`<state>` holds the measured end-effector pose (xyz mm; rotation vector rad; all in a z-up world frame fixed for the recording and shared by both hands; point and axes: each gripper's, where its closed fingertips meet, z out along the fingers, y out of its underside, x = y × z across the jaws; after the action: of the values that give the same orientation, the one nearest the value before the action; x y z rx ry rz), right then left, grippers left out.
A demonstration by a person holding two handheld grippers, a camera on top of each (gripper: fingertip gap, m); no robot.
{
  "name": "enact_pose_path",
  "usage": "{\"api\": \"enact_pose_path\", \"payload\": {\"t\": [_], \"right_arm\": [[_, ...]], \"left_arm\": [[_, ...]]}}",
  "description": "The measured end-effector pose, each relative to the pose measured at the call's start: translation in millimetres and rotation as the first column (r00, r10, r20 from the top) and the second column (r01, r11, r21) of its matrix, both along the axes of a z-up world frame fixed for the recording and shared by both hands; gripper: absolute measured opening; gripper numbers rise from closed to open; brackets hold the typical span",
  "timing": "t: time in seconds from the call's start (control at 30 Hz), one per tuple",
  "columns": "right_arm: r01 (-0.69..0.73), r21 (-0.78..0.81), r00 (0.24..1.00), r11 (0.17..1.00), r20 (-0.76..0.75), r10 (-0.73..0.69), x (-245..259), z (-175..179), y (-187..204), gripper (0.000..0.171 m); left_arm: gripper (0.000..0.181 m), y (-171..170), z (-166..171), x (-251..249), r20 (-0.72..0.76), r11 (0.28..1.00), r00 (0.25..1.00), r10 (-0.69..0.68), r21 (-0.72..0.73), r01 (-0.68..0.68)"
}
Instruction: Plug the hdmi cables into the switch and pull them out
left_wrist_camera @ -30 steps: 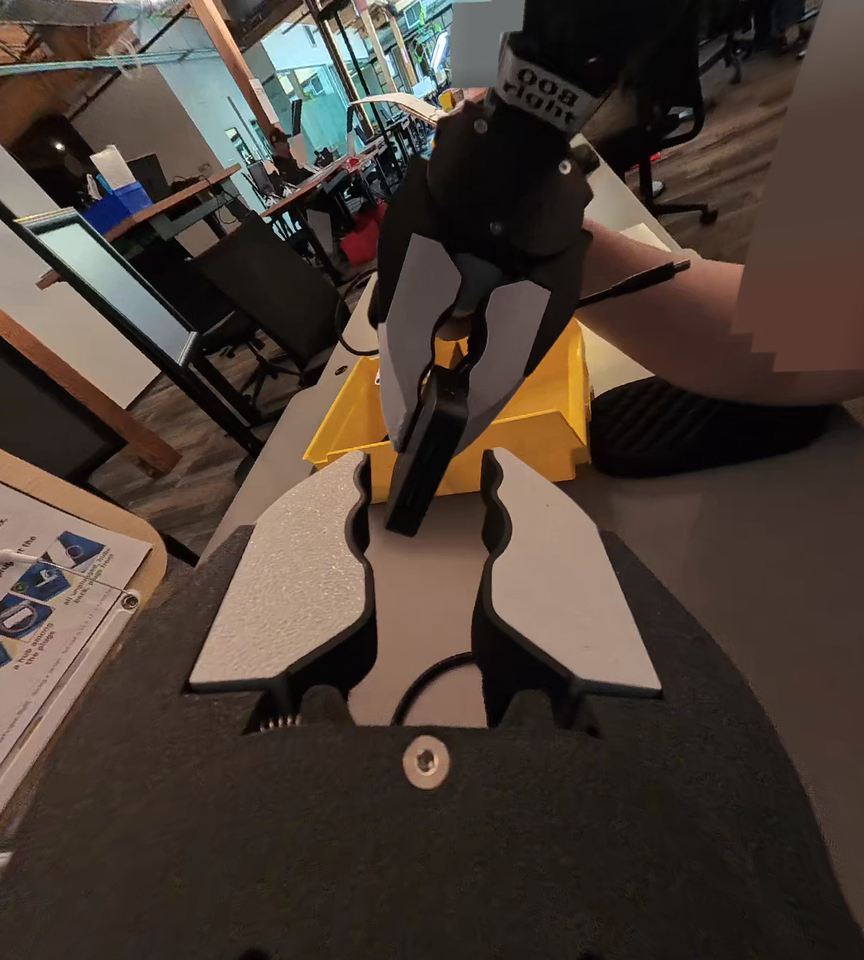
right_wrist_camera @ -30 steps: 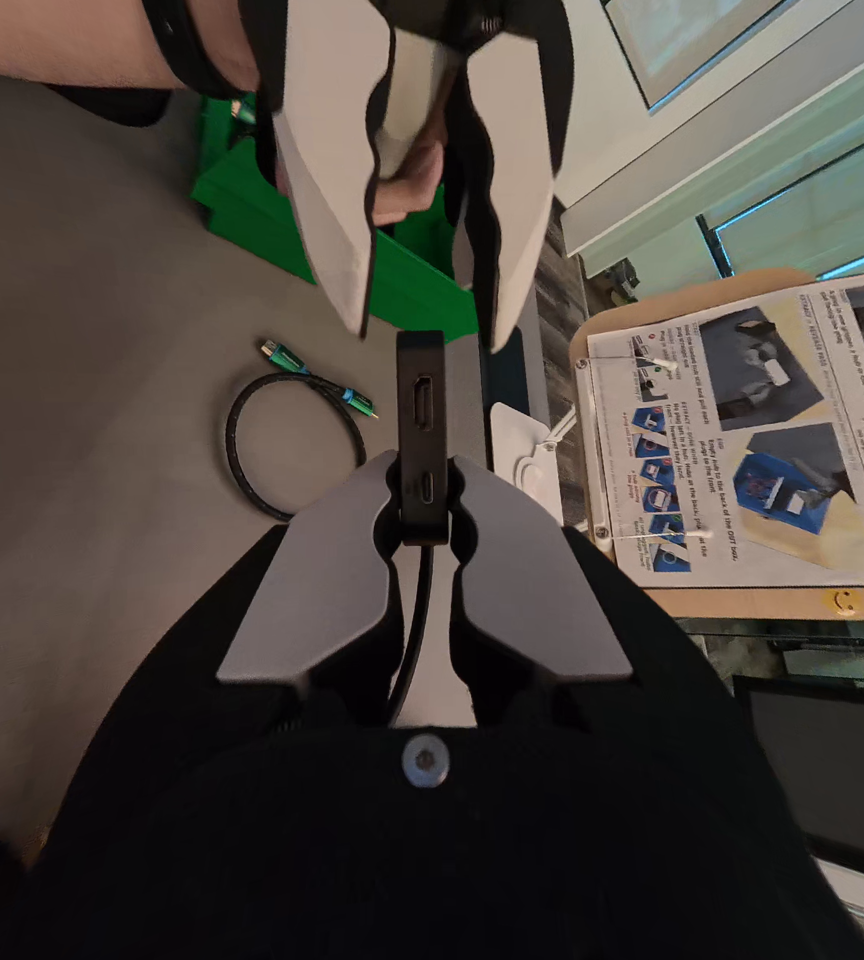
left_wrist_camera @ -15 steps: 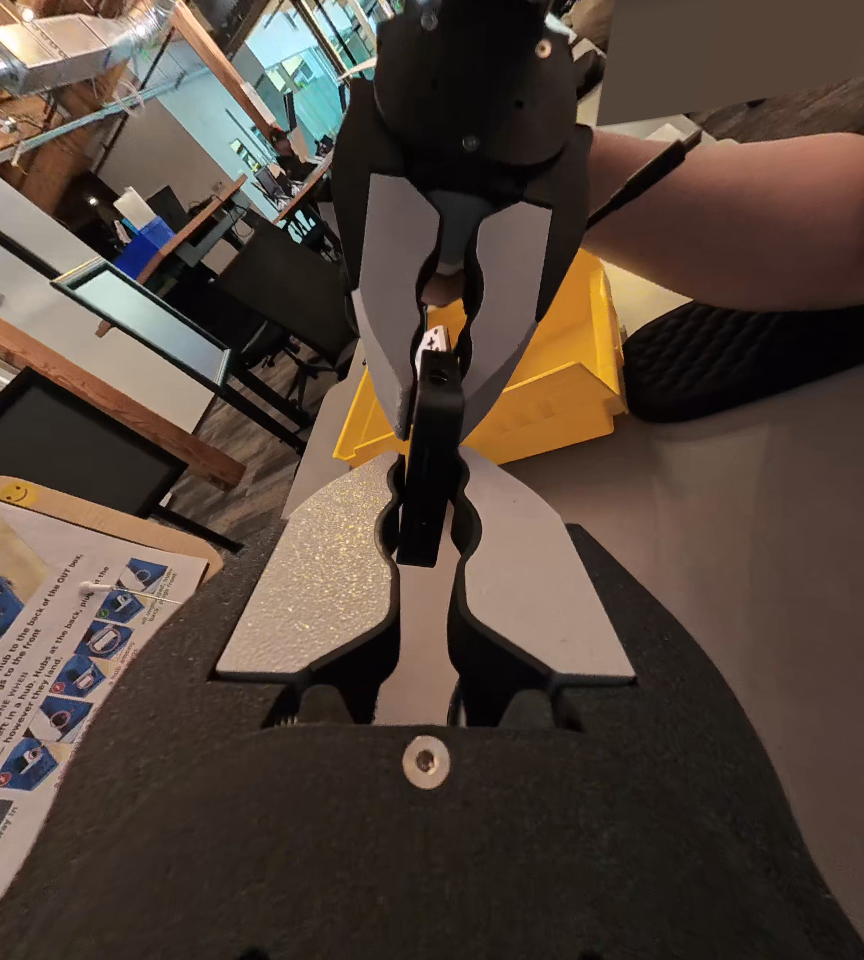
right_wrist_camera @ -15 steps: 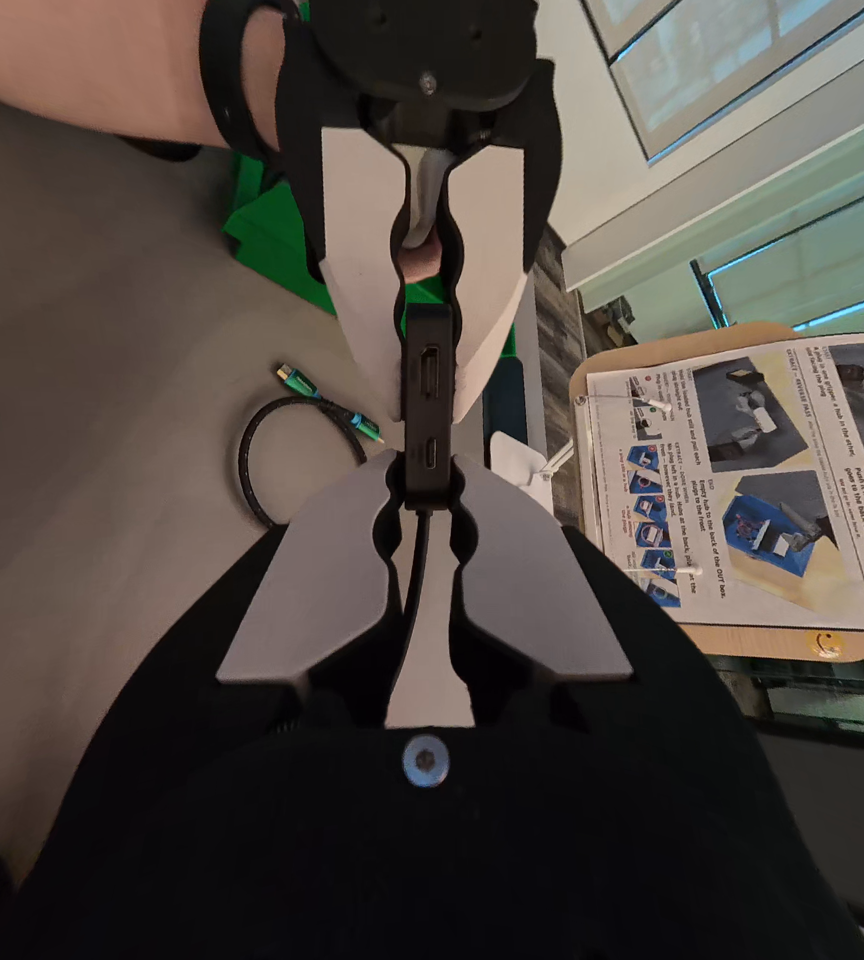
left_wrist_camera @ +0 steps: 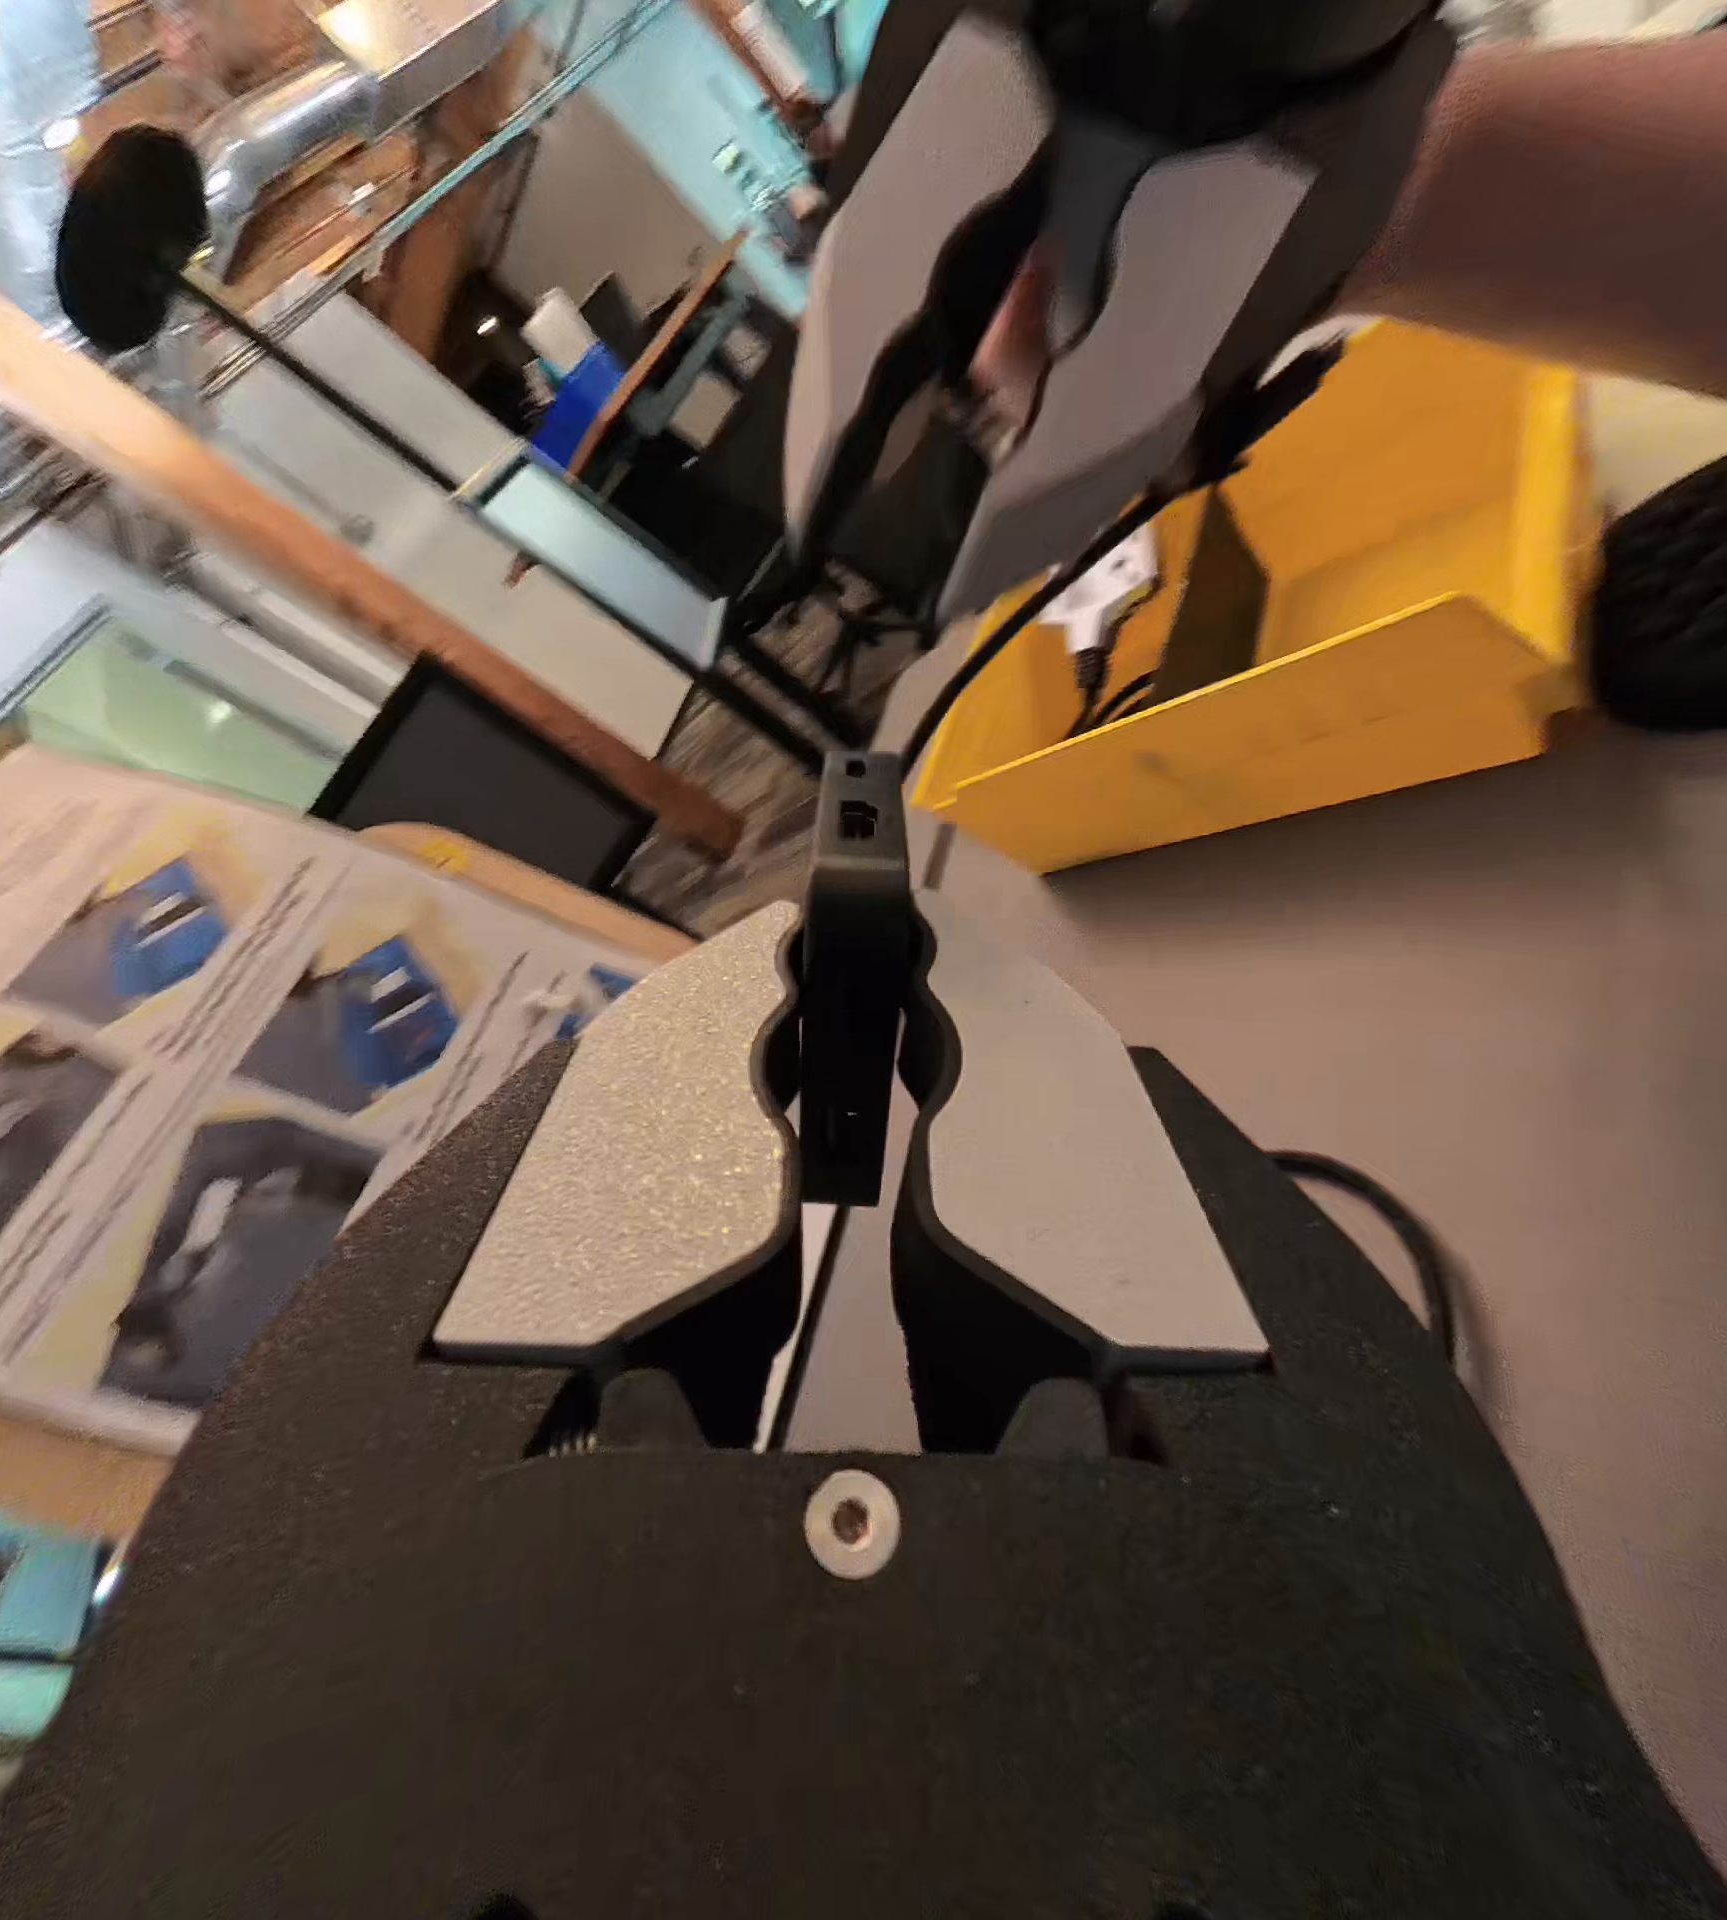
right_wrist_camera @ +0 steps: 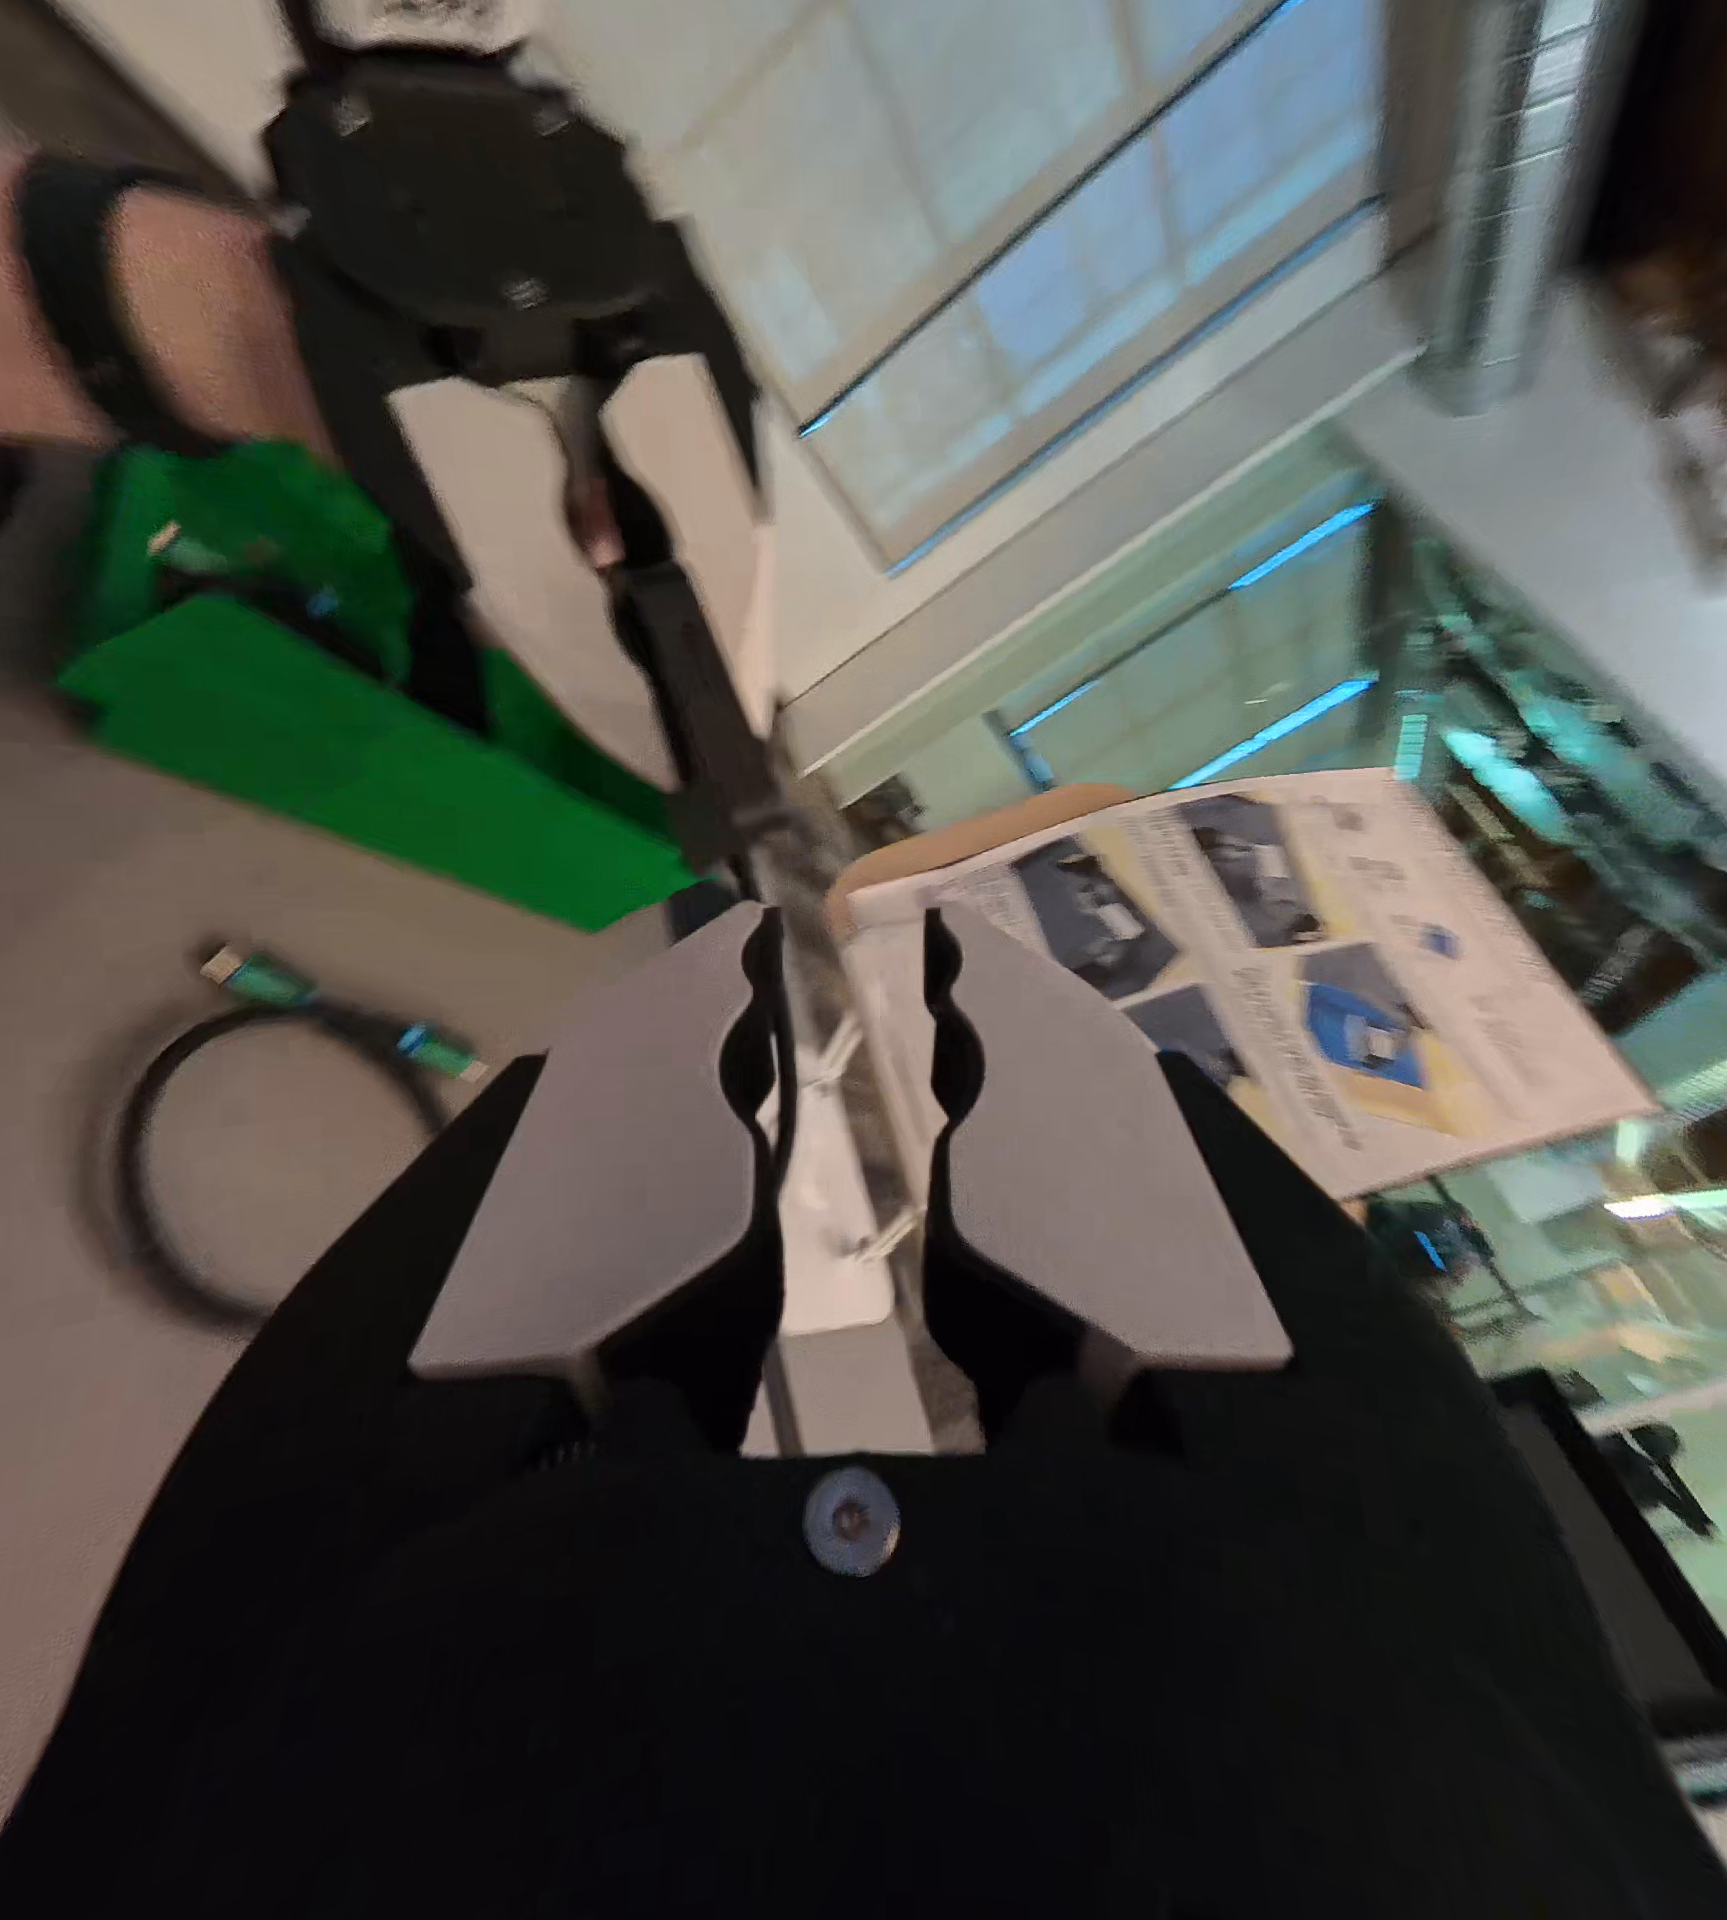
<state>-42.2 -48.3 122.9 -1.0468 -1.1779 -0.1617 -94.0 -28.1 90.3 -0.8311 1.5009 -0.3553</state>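
Your left gripper (left_wrist_camera: 854, 935) has its grey fingers (left_wrist_camera: 651, 1132) clenched on the slim black rectangular switch (left_wrist_camera: 854, 914), which stands on edge, its port end pointing to 12 o'clock. Your right gripper (right_wrist_camera: 851, 930) is released, its fingers (right_wrist_camera: 630, 1132) parted around nothing but a thin black lead (right_wrist_camera: 784, 1049) running close by its left finger. At 9 o'clock in the right wrist view, a coiled black HDMI cable with green plugs (right_wrist_camera: 246, 1132) lies on the grey worktop (right_wrist_camera: 28, 914), below the green plastic bin (right_wrist_camera: 360, 727). At 2 o'clock in the left wrist view sits a yellow plastic bin (left_wrist_camera: 1358, 665). Both views are blurred.
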Motion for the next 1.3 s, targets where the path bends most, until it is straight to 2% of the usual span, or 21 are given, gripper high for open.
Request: {"api": "enact_pose_path", "payload": {"t": [0.07,0.13,0.2,0.23,0.3,0.37,0.43,0.47,0.5,0.53,0.57,0.7,0.77,0.83,0.93,0.97,1.07,1.13,1.17,1.27,1.3], "right_arm": [[0.03,0.081,0.98,0.996,-0.197,-0.013,9,33,-1,0.024],[0.051,0.099,0.93,0.994,-0.368,-0.011,17,51,0,0.021],[0.183,0.122,0.826,0.976,-0.556,-0.086,44,65,8,0.02],[0.211,0.136,0.785,0.968,-0.613,-0.085,55,69,8,0.019],[0.194,0.124,0.788,0.973,-0.61,-0.079,59,64,11,0.009],[0.087,-0.047,0.818,0.995,-0.567,-0.099,42,41,27,0.003],[-0.12,-0.319,0.873,0.94,-0.485,-0.053,-3,-5,41,0.005],[-0.211,-0.479,0.911,0.852,-0.412,-0.006,-31,-38,41,0.009],[-0.234,-0.636,0.947,0.736,-0.322,0.023,-53,-75,39,0.018],[-0.181,-0.747,0.976,0.639,-0.218,0.021,-66,-110,40,0.024],[-0.107,-0.805,0.991,0.583,-0.131,0.002,-75,-138,43,0.023],[0.085,-0.861,0.996,0.501,0.079,-0.035,-105,-214,45,0.029],[0.187,-0.847,0.982,0.497,0.176,-0.069,-111,-239,46,0.039],[0.27,-0.822,0.963,0.502,0.238,-0.127,-113,-256,50,0.039],[0.331,-0.828,0.943,0.452,0.268,-0.2,-110,-270,55,0.034],[0.327,-0.84,0.944,0.433,0.271,-0.187,-110,-273,53,0.017],[0.297,-0.883,0.949,0.365,0.316,-0.006,-105,-278,32,0.013],[0.344,-0.886,0.907,0.311,0.399,0.132,-84,-279,11,0.01],[0.4,-0.873,0.878,0.281,0.452,0.155,-68,-280,5,0.008],[0.538,-0.825,0.831,0.173,0.553,0.056,-28,-278,6,0.013],[0.545,-0.821,0.83,0.167,0.557,0.027,-24,-275,9,0.014]], "left_arm": [[0.014,7,16,-19,0.055,1.0,0.998,0.023,-0.021,-0.022],[0.014,10,30,-37,0.1,0.999,0.994,0.035,-0.037,-0.031],[0.014,15,37,-55,0.121,0.998,0.99,0.067,-0.027,-0.064],[0.014,15,39,-62,0.123,0.998,0.991,0.058,-0.04,-0.053],[0.014,22,50,-76,0.182,0.994,0.977,0.11,-0.04,-0.105],[0.014,31,56,-86,0.201,0.984,0.963,0.18,-0.03,-0.178],[0.014,37,60,-92,0.218,0.972,0.947,0.235,-0.032,-0.233],[0.014,39,61,-93,0.217,0.97,0.945,0.244,-0.038,-0.242],[0.014,40,61,-93,0.216,0.967,0.943,0.253,-0.044,-0.249],[0.014,42,62,-95,0.221,0.964,0.938,0.267,-0.046,-0.264],[0.014,45,63,-96,0.227,0.959,0.932,0.283,-0.047,-0.28],[0.014,51,63,-102,0.229,0.948,0.92,0.317,-0.064,-0.31],[0.014,52,64,-103,0.231,0.947,0.919,0.32,-0.066,-0.313],[0.014,53,65,-104,0.234,0.945,0.915,0.328,-0.074,-0.319],[0.014,52,65,-104,0.234,0.946,0.916,0.325,-0.076,-0.316],[0.014,52,65,-104,0.233,0.946,0.917,0.323,-0.077,-0.313],[0.014,51,64,-103,0.228,0.949,0.921,0.316,-0.088,-0.304],[0.014,50,63,-103,0.225,0.951,0.924,0.31,-0.089,-0.297],[0.014,50,64,-103,0.224,0.951,0.924,0.308,-0.092,-0.295],[0.014,48,64,-103,0.226,0.954,0.927,0.299,-0.095,-0.285],[0.014,48,64,-102,0.228,0.954,0.927,0.298,-0.096,-0.283]]}}
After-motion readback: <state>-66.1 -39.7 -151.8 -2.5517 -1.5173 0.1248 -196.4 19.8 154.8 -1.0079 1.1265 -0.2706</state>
